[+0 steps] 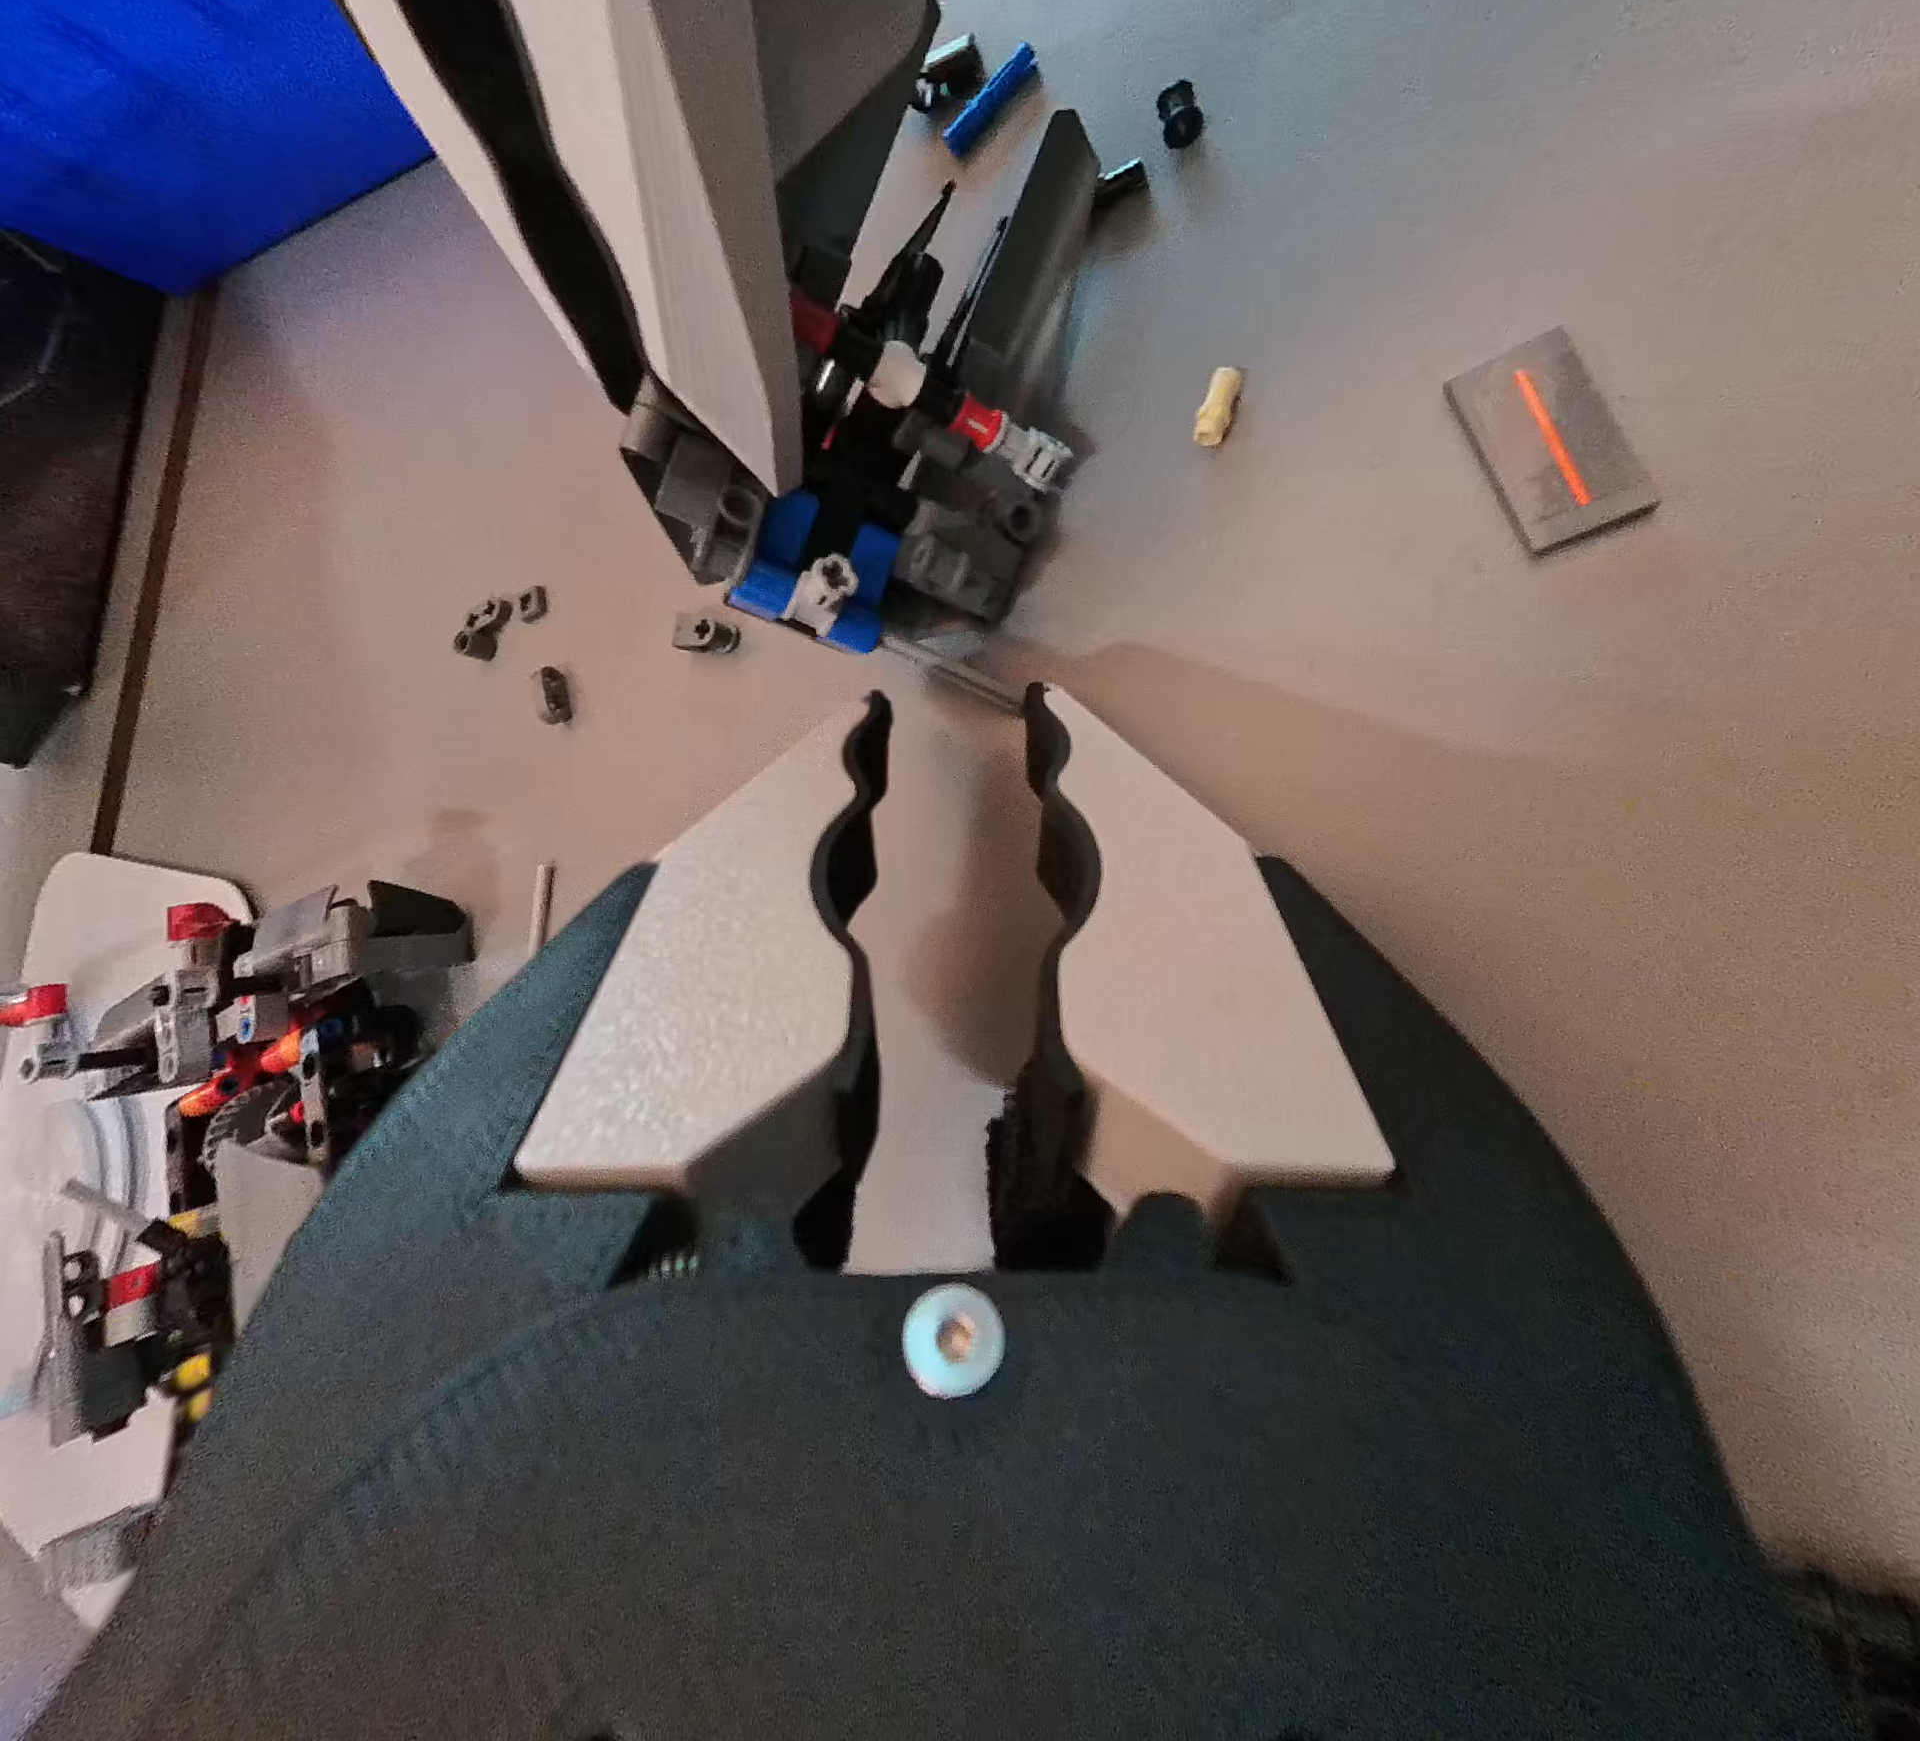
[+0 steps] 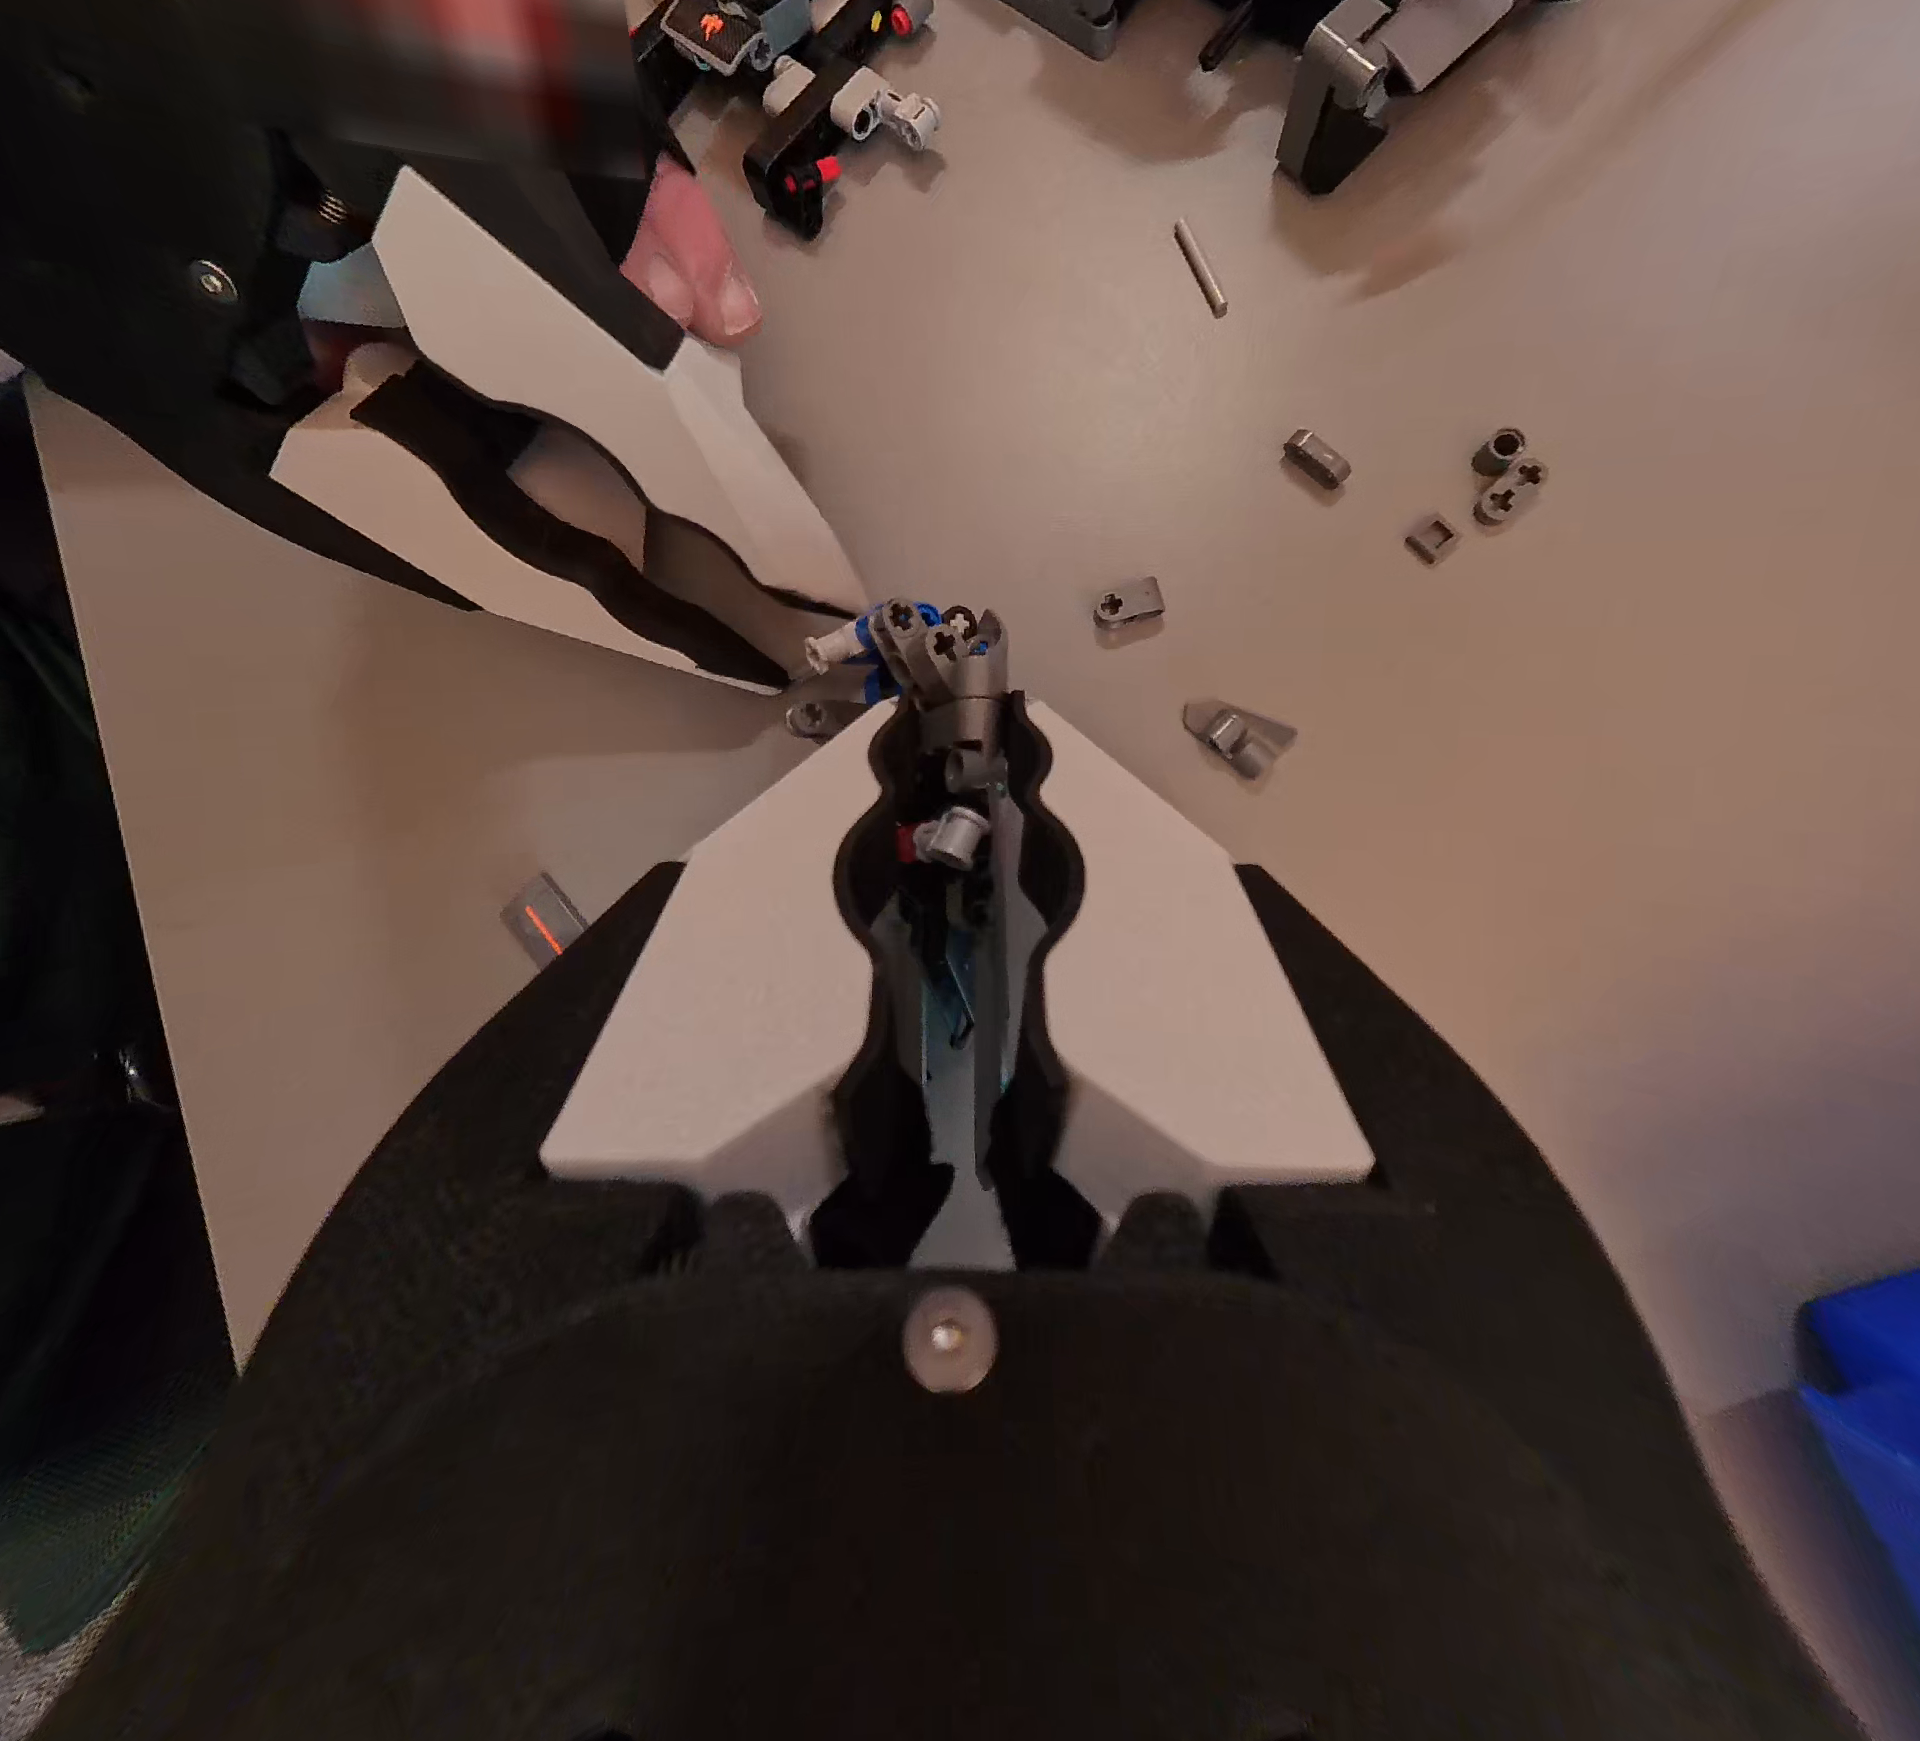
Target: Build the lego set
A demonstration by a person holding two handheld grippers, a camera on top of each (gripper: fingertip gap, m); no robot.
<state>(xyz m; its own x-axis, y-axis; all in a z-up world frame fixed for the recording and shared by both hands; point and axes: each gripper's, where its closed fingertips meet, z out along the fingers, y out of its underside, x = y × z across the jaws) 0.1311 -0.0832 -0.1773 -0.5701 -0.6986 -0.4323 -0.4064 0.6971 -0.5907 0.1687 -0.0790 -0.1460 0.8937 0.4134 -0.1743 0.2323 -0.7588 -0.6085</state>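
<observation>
I have the small grey-and-blue sub-assembly (image 2: 940, 704) clamped in my right gripper (image 2: 951, 715), just above the tabletop (image 2: 1558, 808). My left gripper (image 1: 956, 704) sits near its blue end, jaws apart and empty. I'd hold the right steady and approach slowly, square to the white connector (image 1: 831, 585).

Both wrist views look down, close; sharing the lego assembly (image 1: 883, 486)

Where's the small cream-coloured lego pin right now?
In the left wrist view, the cream pin lies loose on the table, between the lego assembly and the grey tile with an orange stripe.
</observation>
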